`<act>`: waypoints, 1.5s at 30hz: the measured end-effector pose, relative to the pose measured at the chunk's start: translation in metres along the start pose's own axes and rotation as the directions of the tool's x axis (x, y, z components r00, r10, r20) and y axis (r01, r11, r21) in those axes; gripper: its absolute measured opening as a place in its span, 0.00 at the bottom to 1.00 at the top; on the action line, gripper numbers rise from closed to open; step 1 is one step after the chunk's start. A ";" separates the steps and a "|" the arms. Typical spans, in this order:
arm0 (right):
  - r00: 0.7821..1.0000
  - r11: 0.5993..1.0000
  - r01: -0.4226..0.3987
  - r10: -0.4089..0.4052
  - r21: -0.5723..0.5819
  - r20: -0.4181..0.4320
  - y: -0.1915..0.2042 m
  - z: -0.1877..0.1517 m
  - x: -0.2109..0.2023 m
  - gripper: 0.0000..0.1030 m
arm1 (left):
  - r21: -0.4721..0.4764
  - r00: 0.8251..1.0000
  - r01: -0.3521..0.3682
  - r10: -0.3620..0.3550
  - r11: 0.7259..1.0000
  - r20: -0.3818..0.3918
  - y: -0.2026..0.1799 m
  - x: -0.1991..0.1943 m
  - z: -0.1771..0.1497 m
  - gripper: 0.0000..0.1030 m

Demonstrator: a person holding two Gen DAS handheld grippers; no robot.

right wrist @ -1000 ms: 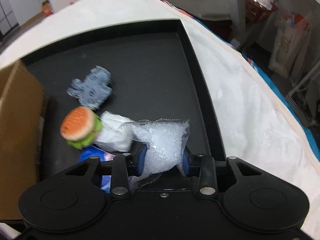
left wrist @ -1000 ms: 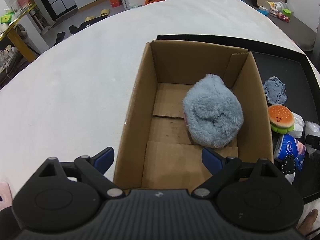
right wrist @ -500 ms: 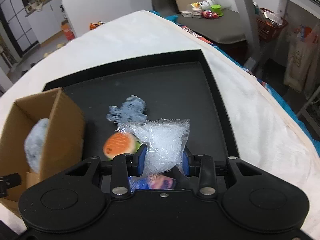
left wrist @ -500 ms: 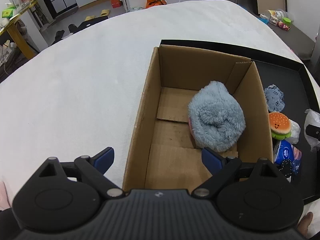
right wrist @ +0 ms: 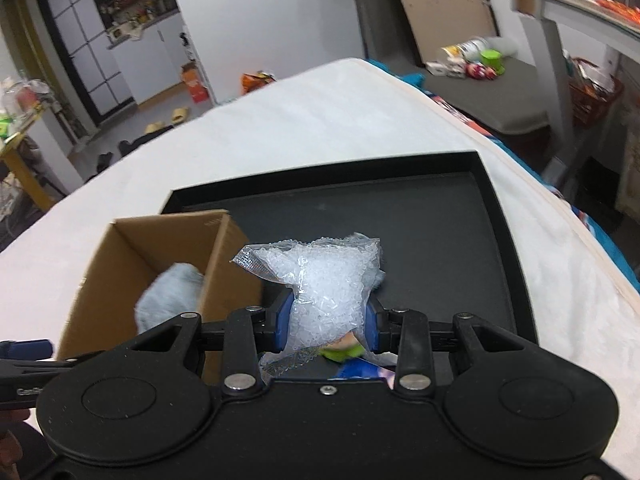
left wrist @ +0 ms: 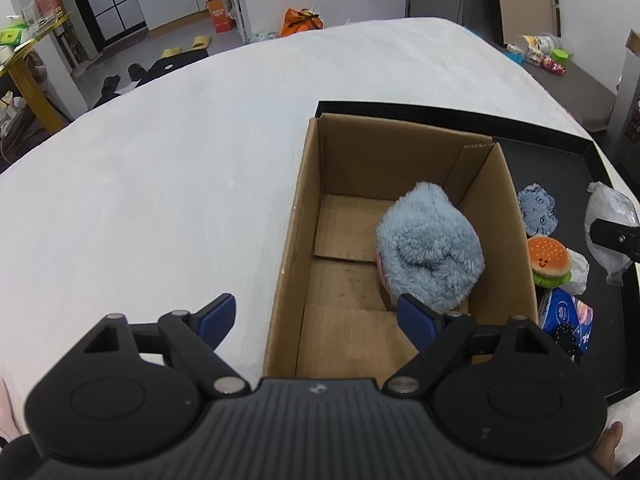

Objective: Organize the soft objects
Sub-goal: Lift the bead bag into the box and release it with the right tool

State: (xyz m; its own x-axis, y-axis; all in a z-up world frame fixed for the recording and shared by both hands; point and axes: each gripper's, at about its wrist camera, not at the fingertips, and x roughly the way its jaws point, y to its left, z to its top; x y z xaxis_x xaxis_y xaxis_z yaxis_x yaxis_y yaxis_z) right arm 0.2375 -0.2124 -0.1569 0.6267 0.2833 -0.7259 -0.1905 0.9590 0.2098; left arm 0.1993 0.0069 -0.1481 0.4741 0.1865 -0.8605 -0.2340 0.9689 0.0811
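My right gripper point(right wrist: 326, 326) is shut on a clear bag of white pellets point(right wrist: 324, 276) and holds it above the black tray point(right wrist: 460, 216), right of the cardboard box point(right wrist: 224, 264). The bag also shows in the left wrist view point(left wrist: 610, 220). The open box point(left wrist: 308, 216) holds a fluffy blue plush point(left wrist: 430, 248). My left gripper point(left wrist: 320, 320) is open and empty above the box's near left corner. On the tray beside the box lie a blue-grey fabric toy point(left wrist: 538, 212), a burger plush point(left wrist: 548, 260), a white bag point(left wrist: 578, 274) and a blue tissue pack point(left wrist: 568, 318).
The box and tray point(left wrist: 560, 152) sit on a white padded surface point(left wrist: 160, 184). Its edge falls off to the right point(right wrist: 592, 264). Room furniture and clutter stand far behind.
My right gripper has lifted the pellet bag up off the tray and drawn back; the box is now in its view. My left gripper has pulled back and left a little.
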 end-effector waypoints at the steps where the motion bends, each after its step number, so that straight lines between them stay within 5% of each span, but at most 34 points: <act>1: 1.000 1.000 -0.005 0.005 -0.002 0.004 0.002 0.000 -0.001 0.34 | 0.001 1.000 0.009 -0.009 1.000 0.001 0.002 0.000 0.000 0.78; 12: 0.996 0.998 -0.067 0.068 -0.020 0.051 0.029 0.011 -0.002 0.34 | -0.023 0.998 0.056 -0.056 0.998 -0.001 0.018 0.003 0.000 0.44; 16: 0.995 0.996 -0.079 0.081 -0.040 0.062 0.042 0.012 -0.001 0.34 | -0.040 0.998 0.060 -0.060 0.997 -0.004 0.024 0.007 -0.001 0.24; 23: 0.988 0.989 -0.117 0.125 -0.092 0.086 0.062 0.012 0.001 0.34 | -0.058 0.998 0.058 -0.059 0.997 -0.006 0.030 0.013 -0.001 0.10; 34: 0.962 0.933 -0.254 0.271 -0.255 0.033 0.099 0.018 0.012 0.34 | -0.098 0.996 0.087 -0.089 0.991 -0.017 0.041 0.016 0.001 0.09; 45: 0.961 0.890 -0.249 0.276 -0.382 0.017 0.135 0.022 0.019 0.40 | -0.143 0.991 0.124 -0.128 0.982 -0.024 0.051 0.017 0.001 0.10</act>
State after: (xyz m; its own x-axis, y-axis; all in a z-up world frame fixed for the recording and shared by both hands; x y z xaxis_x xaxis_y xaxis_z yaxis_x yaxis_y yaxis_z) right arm 0.2401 -0.0774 -0.1281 0.5624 0.5371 -0.6287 -0.6145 0.7802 0.1169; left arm 0.1966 0.0597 -0.1584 0.4794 0.0567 -0.8758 -0.2926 0.9512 -0.0985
